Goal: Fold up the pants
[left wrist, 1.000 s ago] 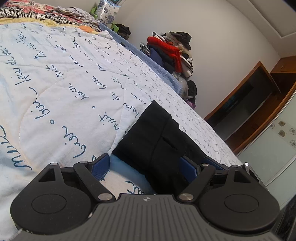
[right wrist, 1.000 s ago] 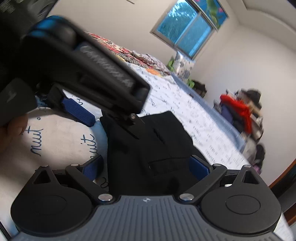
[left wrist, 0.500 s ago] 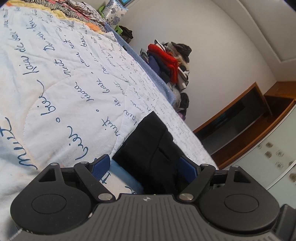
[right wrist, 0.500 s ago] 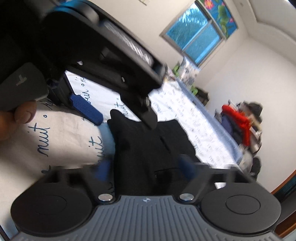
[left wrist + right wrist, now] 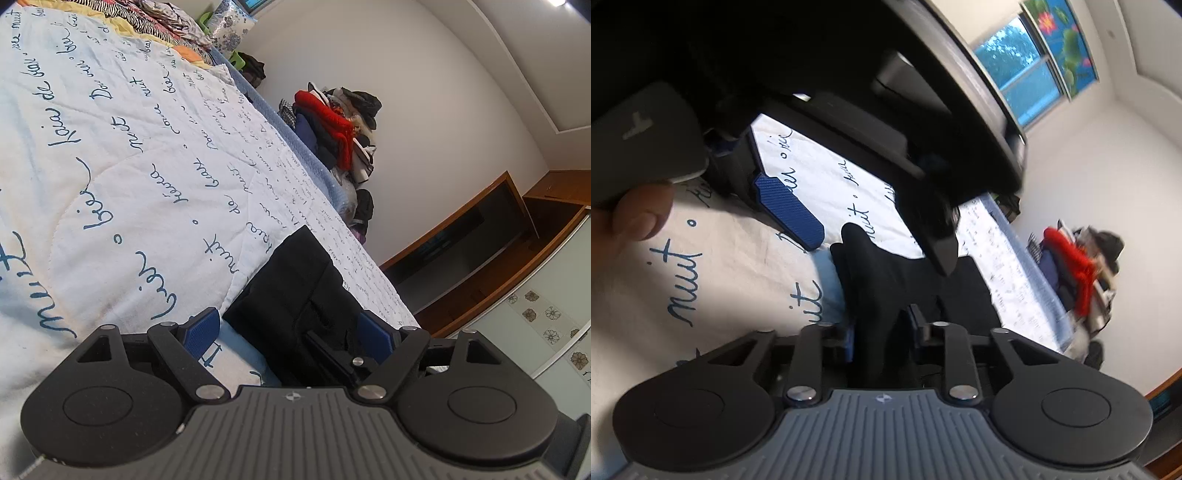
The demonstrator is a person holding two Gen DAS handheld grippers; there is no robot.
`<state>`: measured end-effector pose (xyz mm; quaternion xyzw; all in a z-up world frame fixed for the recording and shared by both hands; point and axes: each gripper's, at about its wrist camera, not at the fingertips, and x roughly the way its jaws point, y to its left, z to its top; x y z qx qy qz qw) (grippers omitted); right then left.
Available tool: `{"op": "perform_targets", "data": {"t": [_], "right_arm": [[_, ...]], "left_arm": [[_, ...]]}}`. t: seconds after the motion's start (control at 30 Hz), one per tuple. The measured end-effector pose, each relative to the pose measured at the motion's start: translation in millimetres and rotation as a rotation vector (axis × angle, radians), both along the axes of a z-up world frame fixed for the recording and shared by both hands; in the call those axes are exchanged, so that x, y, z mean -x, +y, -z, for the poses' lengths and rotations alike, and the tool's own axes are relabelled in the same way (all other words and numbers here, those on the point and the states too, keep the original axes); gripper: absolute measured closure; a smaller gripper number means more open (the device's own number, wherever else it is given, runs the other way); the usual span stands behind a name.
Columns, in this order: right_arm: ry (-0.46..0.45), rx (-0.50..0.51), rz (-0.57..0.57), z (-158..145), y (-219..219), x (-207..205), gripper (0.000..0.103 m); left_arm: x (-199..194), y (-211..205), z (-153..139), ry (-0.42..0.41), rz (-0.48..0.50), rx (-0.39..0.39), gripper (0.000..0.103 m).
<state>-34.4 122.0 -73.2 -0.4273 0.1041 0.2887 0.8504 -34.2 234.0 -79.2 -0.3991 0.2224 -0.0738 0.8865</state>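
The black pants point(image 5: 295, 295) lie folded on the white bedspread with blue script. My left gripper point(image 5: 291, 332) is open, its blue pads point(image 5: 201, 330) on either side of the near edge of the pants. In the right wrist view my right gripper point(image 5: 881, 339) is shut on a raised fold of the black pants point(image 5: 882, 280). The left gripper point(image 5: 849, 155) hangs close above, its blue pad point(image 5: 788, 206) open beside the fabric. A thumb point(image 5: 635, 210) shows at the left.
The bedspread point(image 5: 110, 166) stretches far left. A pile of clothes with a red garment point(image 5: 332, 122) stands past the bed edge. A wooden cabinet point(image 5: 480, 240) and a window point(image 5: 1034, 62) line the walls. Pillows point(image 5: 229, 22) lie at the head of the bed.
My right gripper has closed on the near edge of the pants and pinched up a fold. The left gripper has stayed open and moved closer over the right one.
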Motion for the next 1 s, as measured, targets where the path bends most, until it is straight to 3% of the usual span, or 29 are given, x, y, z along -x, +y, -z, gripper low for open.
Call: {"op": "perform_targets", "data": {"t": [0.17,0.33,0.57,0.73,0.83,0.97,1.0], "right_arm": [[0.114,-0.235,0.085,-27.3,-18.9,-12.8,0.084],[0.157,-0.439,0.141,-46.3,-46.6,-17.1,0.084],[0.162,-0.467,0.155,-40.7,-50.2,-16.9,0.084],[0.177,-0.521,0.183,-42.2,-63.2,-20.2,0.084],[0.180,-0.510,0.182,-41.8,-59.1,-17.3,0.084],[0.177,-0.463,0.172,-36.9,-53.5,-20.1,0.084],[0.178,-0.449,0.169,-35.8,-51.4,-19.9,0.084]], "left_arm": [[-2.3,3.2,-1.8,0.022,0.006,0.017,0.018],[-16.2,3.0,-11.9,0.087,0.042,0.077,0.006],[-62.3,-0.5,-11.7,0.151,0.136,0.204,0.007],[-82.9,-15.3,-32.6,0.094,0.205,0.186,0.007],[-105.6,-19.3,-30.1,0.168,0.210,0.154,0.008],[-134.8,-25.6,-15.6,0.319,0.225,0.031,0.025],[-138.6,-26.7,-13.3,0.337,0.218,0.001,0.038]]}}
